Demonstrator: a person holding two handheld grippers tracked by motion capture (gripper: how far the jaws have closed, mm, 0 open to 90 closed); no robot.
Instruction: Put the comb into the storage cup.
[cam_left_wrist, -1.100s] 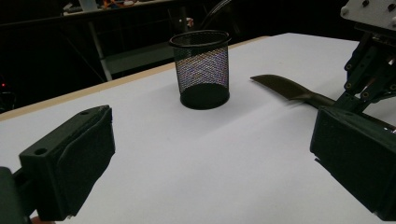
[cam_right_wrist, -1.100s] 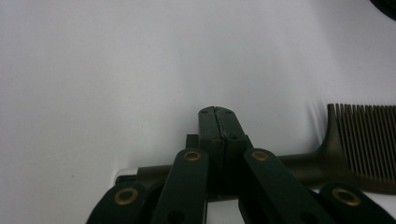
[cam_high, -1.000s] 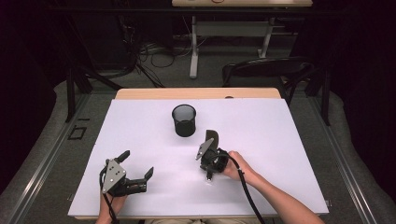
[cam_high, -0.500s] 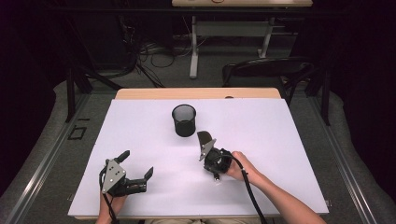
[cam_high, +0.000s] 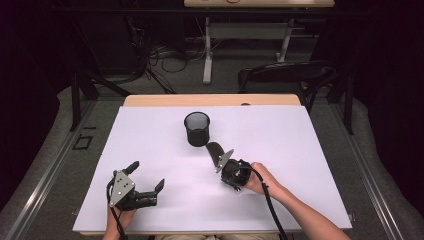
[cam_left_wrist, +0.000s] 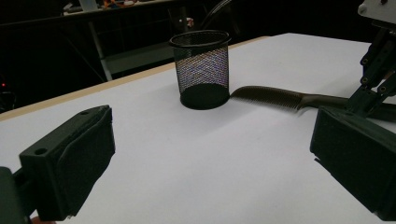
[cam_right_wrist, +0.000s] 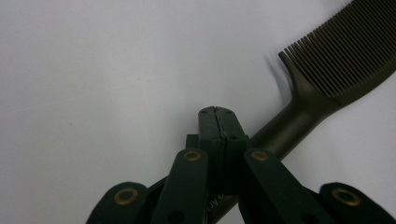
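Black comb (cam_high: 214, 151) handle clamped in right gripper (cam_high: 223, 161) fingers near mesh cup (cam_high: 197, 128); left gripper (cam_high: 146, 180) fingers apart, table (cam_high: 300, 140) edges far.

A white-topped table (cam_high: 150, 145) with a wooden far edge stands on grey floor (cam_high: 60, 165); beyond it, dark room, tangled cables (cam_high: 155, 55), a black chair (cam_high: 285, 75)

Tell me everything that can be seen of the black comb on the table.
The comb is dark, looks like plastic, and has a row of fine, close teeth and a narrower rounded handle. It lies low over the white table, its toothed end pointing toward the mesh cup and reaching close to the cup's base. The right gripper has its jaws shut on the handle. Whether the comb touches the cup cannot be told.
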